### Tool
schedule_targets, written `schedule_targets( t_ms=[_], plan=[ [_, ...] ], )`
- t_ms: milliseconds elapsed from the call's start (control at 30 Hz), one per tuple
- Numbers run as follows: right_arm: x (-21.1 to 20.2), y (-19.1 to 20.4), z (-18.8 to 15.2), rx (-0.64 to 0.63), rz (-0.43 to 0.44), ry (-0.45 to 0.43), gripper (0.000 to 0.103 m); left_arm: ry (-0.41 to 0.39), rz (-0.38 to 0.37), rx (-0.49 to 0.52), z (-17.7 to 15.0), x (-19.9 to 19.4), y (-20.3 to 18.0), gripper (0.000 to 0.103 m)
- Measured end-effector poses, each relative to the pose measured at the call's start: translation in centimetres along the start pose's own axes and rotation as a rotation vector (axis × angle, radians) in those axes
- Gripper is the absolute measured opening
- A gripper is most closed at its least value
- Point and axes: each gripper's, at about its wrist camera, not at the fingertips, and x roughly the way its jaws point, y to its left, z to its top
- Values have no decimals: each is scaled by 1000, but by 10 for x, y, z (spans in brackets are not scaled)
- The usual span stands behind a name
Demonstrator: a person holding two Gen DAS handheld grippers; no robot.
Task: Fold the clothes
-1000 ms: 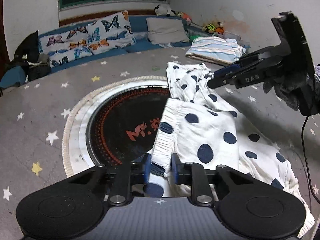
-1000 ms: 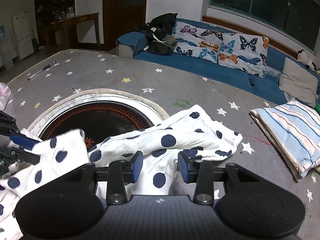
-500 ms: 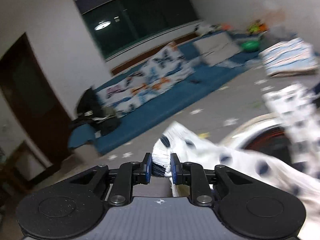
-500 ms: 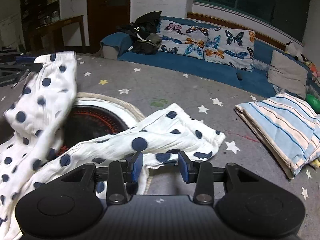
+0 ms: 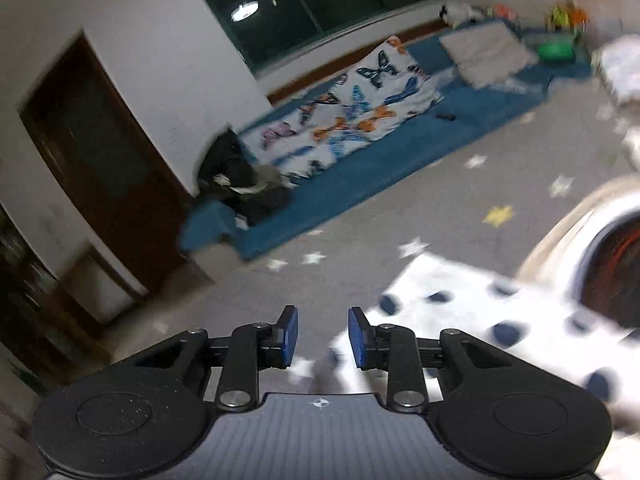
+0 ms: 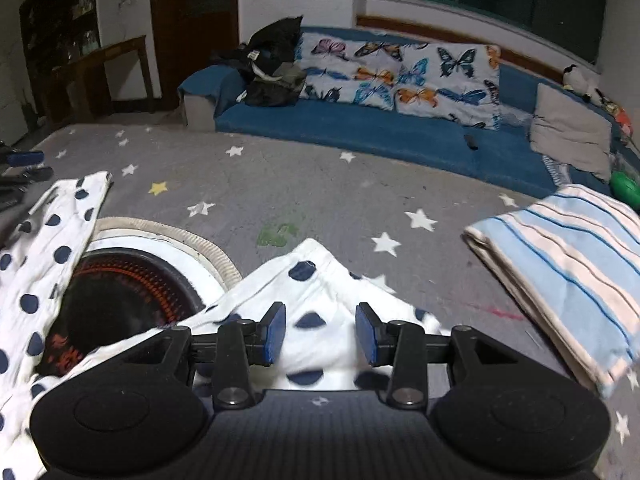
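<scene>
Left wrist view, blurred: the left tool stands with its blue pads apart and nothing between them. The spotted white garment lies at about 3 o'clock from the tool tips, on the grey star-patterned surface, one corner close to the right pad. The round black and red plate sits past it at 2 o'clock. A blue couch with butterfly cushions and a dark door fill the far side.

Right wrist view: the right tool is open wide, its pads either side of a raised corner of the same garment, not closed on it. The cloth runs long from that corner toward 9 o'clock, over the plate's edge, to a second end lying near the left tool at 10 o'clock. So each tool has one end of the long axis nearest. A folded striped cloth lies well apart at 3 o'clock.

Judging by this, the garment is spread unevenly, not folded flat.
</scene>
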Motion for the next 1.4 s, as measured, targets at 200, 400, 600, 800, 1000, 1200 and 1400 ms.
schedule_targets(
  t_ms=[200, 400, 600, 800, 1000, 1200, 1400],
  plan=[
    [35, 9, 16, -41, 14, 30, 38, 16, -117, -55, 4, 1, -7, 28],
    [58, 20, 35, -54, 36, 8, 47, 32, -234, -109, 7, 1, -14, 30],
    [69, 26, 49, -55, 63, -8, 56, 24, -237, -172, -3, -22, -11, 31],
    [36, 5, 35, -32, 61, -23, 57, 13, -228, -236, -15, -48, -6, 31],
    [-4, -19, -6, 47, 44, -12, 55, 5, -221, -303, -28, -76, -2, 31],
    [-29, -28, -32, 120, 63, -34, 49, 31, -227, -407, -55, -115, -9, 31],
    [-17, -16, -35, 140, 50, -39, 36, 55, -211, -446, -65, -119, -14, 29]
  ],
)
